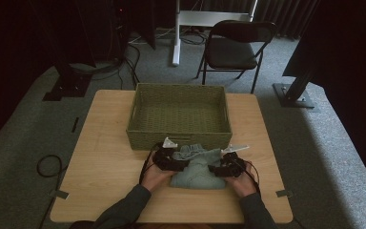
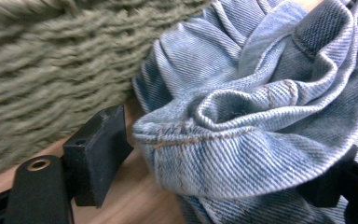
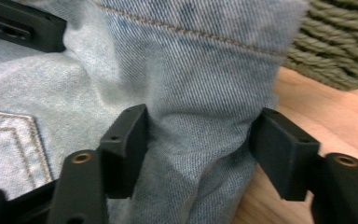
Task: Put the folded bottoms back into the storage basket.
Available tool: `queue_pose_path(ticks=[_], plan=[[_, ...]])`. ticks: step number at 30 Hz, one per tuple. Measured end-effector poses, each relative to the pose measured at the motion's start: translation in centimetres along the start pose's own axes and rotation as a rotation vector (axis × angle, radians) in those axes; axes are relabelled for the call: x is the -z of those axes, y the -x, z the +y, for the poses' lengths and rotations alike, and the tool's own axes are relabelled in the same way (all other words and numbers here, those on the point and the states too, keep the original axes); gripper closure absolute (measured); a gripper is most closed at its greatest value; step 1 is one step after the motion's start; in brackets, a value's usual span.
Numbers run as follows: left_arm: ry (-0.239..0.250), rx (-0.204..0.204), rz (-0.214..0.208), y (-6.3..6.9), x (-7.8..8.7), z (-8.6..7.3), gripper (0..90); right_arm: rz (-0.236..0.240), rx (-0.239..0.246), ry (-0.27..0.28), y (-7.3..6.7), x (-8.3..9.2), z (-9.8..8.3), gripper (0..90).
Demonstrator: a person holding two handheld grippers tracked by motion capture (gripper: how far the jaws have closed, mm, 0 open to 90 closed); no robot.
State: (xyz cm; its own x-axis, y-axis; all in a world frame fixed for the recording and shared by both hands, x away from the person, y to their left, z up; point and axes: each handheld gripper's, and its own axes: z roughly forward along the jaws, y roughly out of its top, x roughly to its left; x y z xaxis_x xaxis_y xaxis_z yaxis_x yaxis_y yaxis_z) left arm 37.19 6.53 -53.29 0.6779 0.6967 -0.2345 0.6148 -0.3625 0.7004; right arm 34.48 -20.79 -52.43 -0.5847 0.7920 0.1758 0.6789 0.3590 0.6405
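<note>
Two grippers work at one bundle of folded jeans (image 1: 198, 168), which lies on the wooden table (image 1: 109, 157) just in front of the green woven basket (image 1: 178, 117), near its front wall. From the high view we see the whole layout: our left gripper (image 1: 171, 161) at the bundle's left side, our right gripper (image 1: 221, 167) at its right side, and the basket's inside bare. That view is too small and dim to show how the jaws stand.

Closer in, the left gripper view shows what the high one cannot: a crumpled fold of denim (image 2: 242, 126) with an orange-stitched hem bulging between the jaws of the left gripper (image 2: 214, 172). The near jaw stands a little clear of the cloth, with bare table showing in the gap (the far jaw is mostly hidden behind the fold), so we read these jaws as wide and not pressing.

From the right gripper view we see a thick fold of denim (image 3: 200, 121) between the jaws of the right gripper (image 3: 200, 149), both pads against the cloth and pinching it inward, so this one grips. A stitched pocket shows at the left edge.

As for direction, the bundle's long axis runs left to right in the high view, parallel to the basket's front wall, with its crumpled edge toward the basket.
</note>
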Motion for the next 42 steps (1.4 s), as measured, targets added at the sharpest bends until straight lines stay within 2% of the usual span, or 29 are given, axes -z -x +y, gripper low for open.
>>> queue_pose_path(ticks=[3,7,12,14,15,21,26,42], plan=[[-0.011,0.012,-0.031,0.1,-0.1,0.0,28.0,0.03,-0.002,-0.007,-0.1,0.0,0.0,47.9],[-0.032,0.026,-0.042,0.0,0.0,0.2,30.9,0.036,-0.016,-0.013,-0.1,-0.1,0.1,51.5],[-0.026,-0.022,0.001,0.7,0.4,0.4,41.7,0.041,-0.019,-0.015,-0.3,0.1,0.1,63.1],[-0.019,-0.035,0.013,0.9,0.7,0.4,48.8,0.047,0.008,-0.006,-0.6,0.2,0.2,70.8],[-0.018,-0.038,0.014,1.0,0.8,0.4,50.8,0.041,0.015,-0.005,-0.7,0.2,0.2,71.8],[-0.009,-0.064,0.012,1.3,1.6,0.7,59.9,0.037,0.042,0.005,-1.1,0.7,0.4,75.5],[0.011,-0.077,0.001,1.7,2.5,1.0,65.7,0.034,0.063,0.03,-1.5,1.8,0.7,76.1],[0.054,-0.112,-0.005,2.8,5.2,2.2,72.5,0.023,0.107,0.097,-2.8,4.6,1.8,76.1]])
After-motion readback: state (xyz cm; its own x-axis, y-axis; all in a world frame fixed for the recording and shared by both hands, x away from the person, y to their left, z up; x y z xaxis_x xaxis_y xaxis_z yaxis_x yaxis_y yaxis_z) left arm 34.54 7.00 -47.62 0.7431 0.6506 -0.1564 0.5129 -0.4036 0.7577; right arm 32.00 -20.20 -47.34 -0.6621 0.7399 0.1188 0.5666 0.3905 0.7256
